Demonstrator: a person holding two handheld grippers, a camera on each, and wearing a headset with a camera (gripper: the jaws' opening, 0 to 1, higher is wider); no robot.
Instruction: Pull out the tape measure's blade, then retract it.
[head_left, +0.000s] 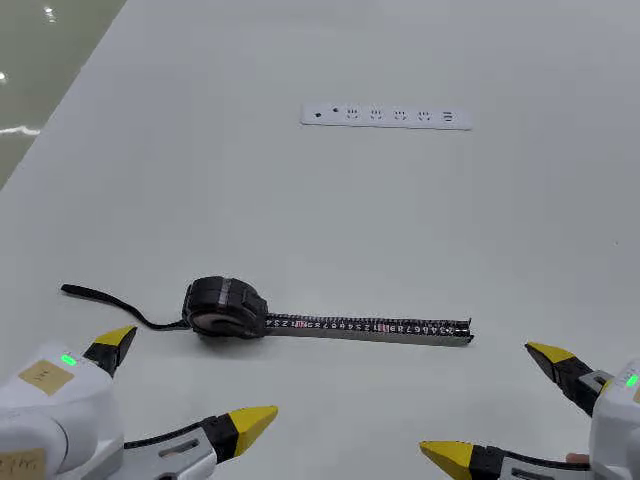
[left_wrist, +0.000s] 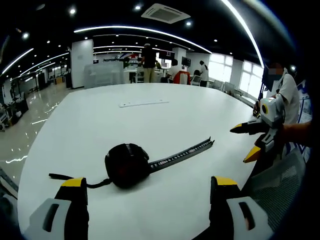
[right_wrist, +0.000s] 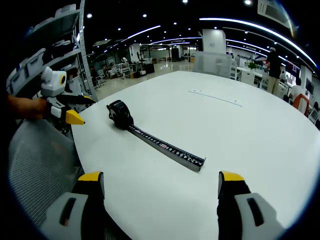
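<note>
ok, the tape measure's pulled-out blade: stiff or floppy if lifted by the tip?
Probably springy-stiff: the blade lies straight on the white table, with no curl. Lifted by its tip, that long thin strip would likely bow or kink. The chunky black case looks heavy for its size, so it should probably anchor the other end.

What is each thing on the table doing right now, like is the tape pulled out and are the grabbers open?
tape measure case: resting on the table, not held
blade: pulled out, lying along the table
strap: lying loose, away from the blade side
power strip: nothing plugged in
left gripper: open, holding nothing
right gripper: open, holding nothing
</note>
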